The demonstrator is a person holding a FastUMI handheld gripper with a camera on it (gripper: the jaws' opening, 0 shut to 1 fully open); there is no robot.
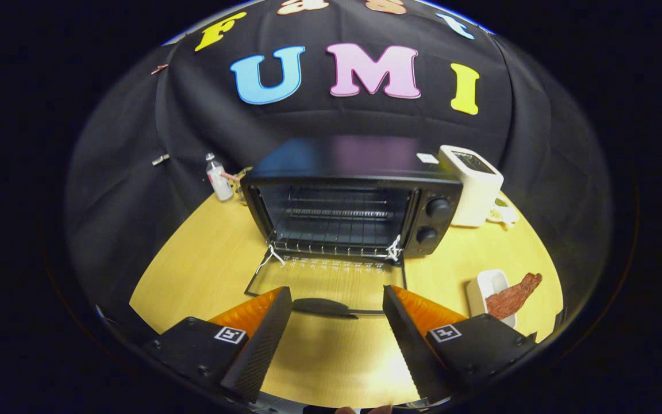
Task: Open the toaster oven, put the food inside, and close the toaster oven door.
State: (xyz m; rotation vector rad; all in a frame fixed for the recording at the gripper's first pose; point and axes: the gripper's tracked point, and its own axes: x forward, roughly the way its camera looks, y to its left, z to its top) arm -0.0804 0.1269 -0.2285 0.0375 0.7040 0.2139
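Observation:
A black toaster oven [354, 195] stands on the yellow table [204, 259] beyond my fingers. Its glass door [325, 284] is swung fully down and lies flat on the table, with the dark handle [324, 307] just ahead of the fingertips. The wire rack inside [337, 221] is bare. A reddish-brown strip of food [514, 296] rests partly in a small white dish [483, 290], to the right of the right finger. My gripper [337, 299] is open, nothing between its fingers.
A white boxy appliance [474, 184] stands against the oven's right side, with a small pale object [502, 214] at its base. A small plastic bottle [218, 179] stands left of the oven at the table's back. Black cloth walls close the booth behind.

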